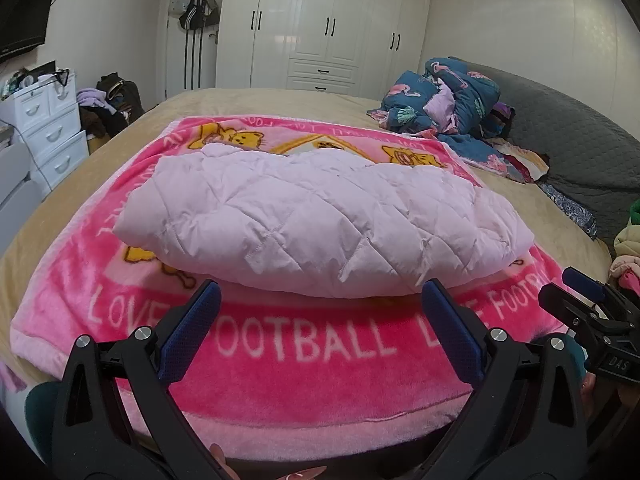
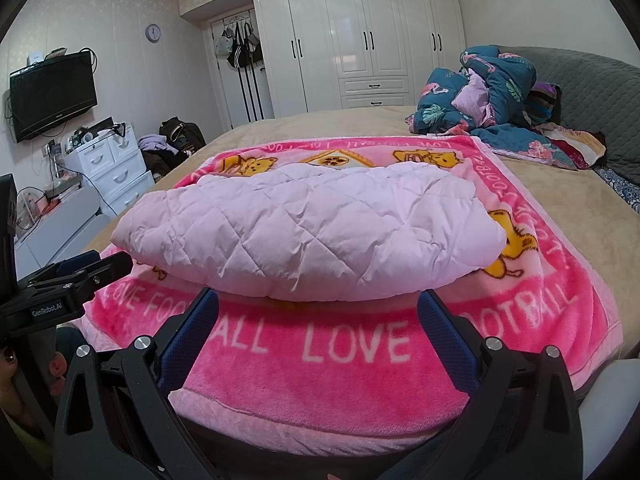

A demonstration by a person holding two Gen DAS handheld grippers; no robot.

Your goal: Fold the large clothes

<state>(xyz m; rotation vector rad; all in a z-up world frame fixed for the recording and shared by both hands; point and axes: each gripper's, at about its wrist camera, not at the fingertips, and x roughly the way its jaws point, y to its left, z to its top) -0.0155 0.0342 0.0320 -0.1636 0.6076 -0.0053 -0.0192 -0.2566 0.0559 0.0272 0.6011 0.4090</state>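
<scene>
The folded pink quilted coat [image 1: 320,220] lies at the frame's centre on a pink blanket [image 1: 304,364] spread over the bed [image 1: 280,98]. Below it, at the bottom edge, the left gripper [image 1: 322,304] is spread wide, holding nothing. The right gripper [image 2: 318,312] is likewise spread and empty. A bundle of bedding [image 2: 492,92] sits upper right, with the wardrobe [image 2: 360,36] behind.

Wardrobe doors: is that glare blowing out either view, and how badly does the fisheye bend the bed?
Left wrist view: the wardrobe doors carry bright glossy streaks, yet their handles stay readable; the bed bulges strongly. Right wrist view: similar sheen on the doors, black corners, the pink blanket curves; the quilted garment is sharp and evenly lit.
</scene>
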